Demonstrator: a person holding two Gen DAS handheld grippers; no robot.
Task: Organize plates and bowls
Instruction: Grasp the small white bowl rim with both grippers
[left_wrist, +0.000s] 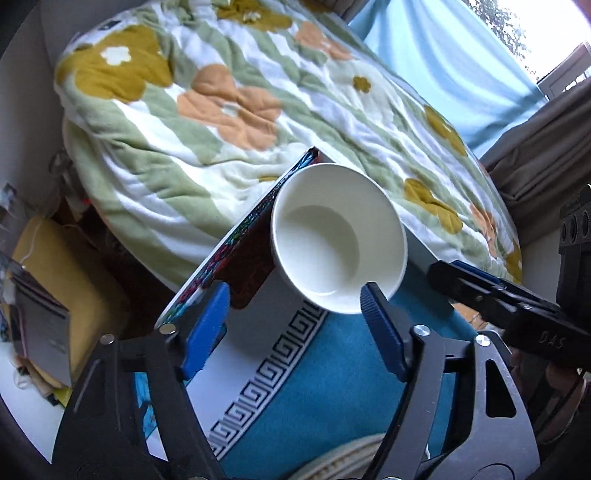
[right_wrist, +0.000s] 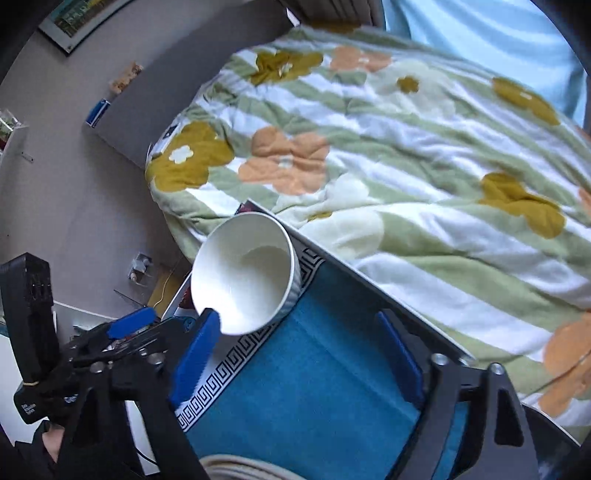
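Bedding first: a flower-patterned quilt (left_wrist: 229, 122) fills the far part of both views. Nearer, we see a blue cloth (left_wrist: 332, 369) with a white key-pattern border, and under it what we take for a table, though its surface is hidden.

On the far corner of that cloth stands a white bowl (left_wrist: 338, 240), upright and empty. We judge it ceramic: stiff, smooth, moderately heavy, likely to chip if knocked. In the right wrist view its outer wall looks ribbed, which should give the pads some purchase. The glazed inside may be slippery. A pinch across the rim wall seems to us the best hold.

At the bottom edge of both views shows a pale rim, perhaps a plate; we cannot tell.

Left hand-held gripper (left_wrist: 295, 321) stands part open, its right finger at the bowl's near rim, nothing held. Right hand-held gripper (right_wrist: 299, 336) stands likewise part open and empty, left finger at the rim.
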